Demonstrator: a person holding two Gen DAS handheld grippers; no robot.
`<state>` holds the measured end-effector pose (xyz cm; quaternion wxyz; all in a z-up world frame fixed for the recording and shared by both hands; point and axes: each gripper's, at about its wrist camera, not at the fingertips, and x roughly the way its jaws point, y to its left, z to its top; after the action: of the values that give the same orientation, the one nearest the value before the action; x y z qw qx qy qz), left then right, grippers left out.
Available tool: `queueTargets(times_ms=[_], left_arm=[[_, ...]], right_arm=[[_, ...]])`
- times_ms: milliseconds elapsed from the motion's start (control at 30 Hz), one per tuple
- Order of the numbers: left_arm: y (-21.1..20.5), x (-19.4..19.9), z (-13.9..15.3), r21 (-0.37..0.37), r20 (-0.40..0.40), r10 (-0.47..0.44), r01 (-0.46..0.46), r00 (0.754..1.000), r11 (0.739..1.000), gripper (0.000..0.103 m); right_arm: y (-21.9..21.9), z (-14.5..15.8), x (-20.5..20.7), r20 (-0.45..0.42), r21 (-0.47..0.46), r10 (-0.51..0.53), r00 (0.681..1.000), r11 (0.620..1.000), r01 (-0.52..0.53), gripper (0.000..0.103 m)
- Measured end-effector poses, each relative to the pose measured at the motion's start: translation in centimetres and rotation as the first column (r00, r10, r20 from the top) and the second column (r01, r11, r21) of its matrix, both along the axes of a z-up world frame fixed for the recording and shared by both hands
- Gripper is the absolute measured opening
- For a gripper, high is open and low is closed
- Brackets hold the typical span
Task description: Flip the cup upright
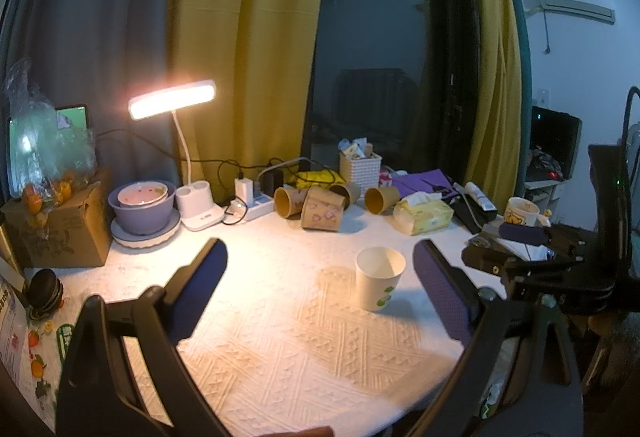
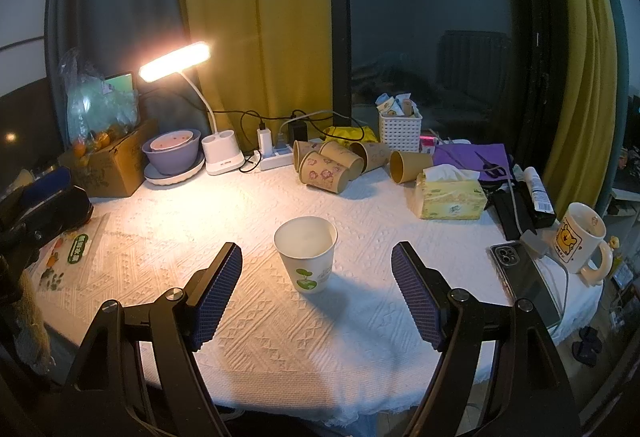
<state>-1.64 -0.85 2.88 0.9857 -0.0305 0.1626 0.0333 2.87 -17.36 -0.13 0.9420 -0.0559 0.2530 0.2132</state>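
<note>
A white paper cup (image 1: 379,278) with a green sprout print stands upright, mouth up, on the white textured tablecloth (image 1: 280,337). It also shows in the right wrist view (image 2: 307,253), mid-table. My left gripper (image 1: 320,261) is open and empty; the cup stands just inside its right finger. My right gripper (image 2: 316,265) is open and empty, with the cup between and a little beyond its fingertips, touching neither. The right gripper also shows at the right edge of the left wrist view (image 1: 524,237).
Several brown paper cups (image 2: 340,163) lie on their sides at the back. A tissue box (image 2: 450,199), a white basket (image 2: 400,129), a lit desk lamp (image 2: 176,61), purple bowls (image 2: 172,153), a cardboard box (image 2: 112,165), a phone (image 2: 524,277) and a mug (image 2: 578,241) ring the table.
</note>
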Motion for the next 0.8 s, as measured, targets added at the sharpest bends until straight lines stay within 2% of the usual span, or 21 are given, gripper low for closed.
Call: queueTargets(times_ms=[800], left_arm=[[-0.14,-0.13,-0.05,-0.003,0.0,-0.008,0.008,1.0,1.0,0.095]], right_arm=[[0.07,0.03,0.04,-0.001,0.0,0.001,1.0,1.0,-0.001,0.08]])
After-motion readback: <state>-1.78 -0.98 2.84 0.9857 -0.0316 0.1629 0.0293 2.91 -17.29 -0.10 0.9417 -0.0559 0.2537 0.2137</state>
